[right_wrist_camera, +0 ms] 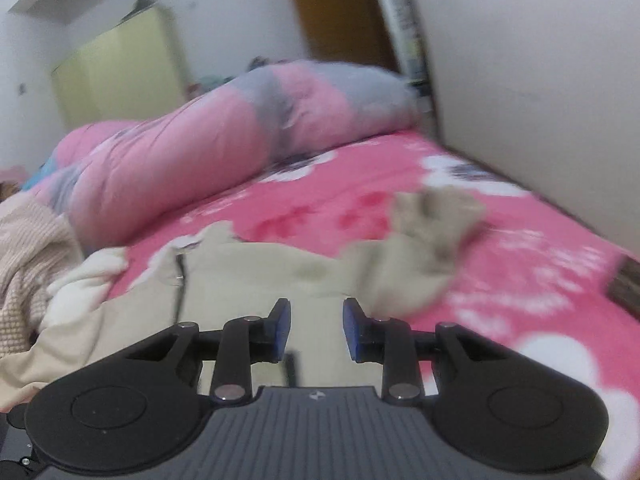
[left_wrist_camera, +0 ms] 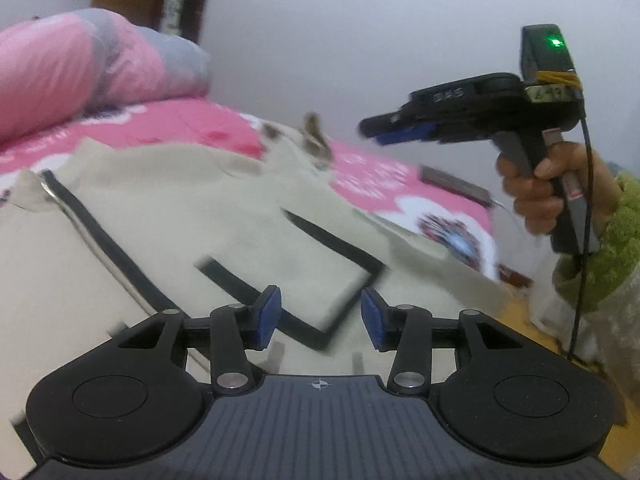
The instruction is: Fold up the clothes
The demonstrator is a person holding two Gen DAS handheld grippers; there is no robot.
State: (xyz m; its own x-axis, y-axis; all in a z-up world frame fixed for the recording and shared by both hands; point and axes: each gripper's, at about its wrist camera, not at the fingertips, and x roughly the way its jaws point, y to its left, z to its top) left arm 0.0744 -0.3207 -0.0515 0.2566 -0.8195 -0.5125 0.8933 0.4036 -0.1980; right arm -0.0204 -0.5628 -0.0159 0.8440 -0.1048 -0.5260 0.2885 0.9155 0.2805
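A beige jacket with black trim and a black-edged pocket lies spread over the pink bed. My left gripper hovers over the pocket, open, with nothing between its blue pads. My right gripper is up in the air at the right, held by a hand in a green sleeve. In the right wrist view the right gripper is open and empty above the jacket. The jacket's crumpled sleeve lies ahead to the right, blurred.
A pink flowered sheet covers the bed. A rolled pink and grey duvet lies along the far side. A knitted pink garment sits at the left, a dark flat object at the right. A white wall borders the bed.
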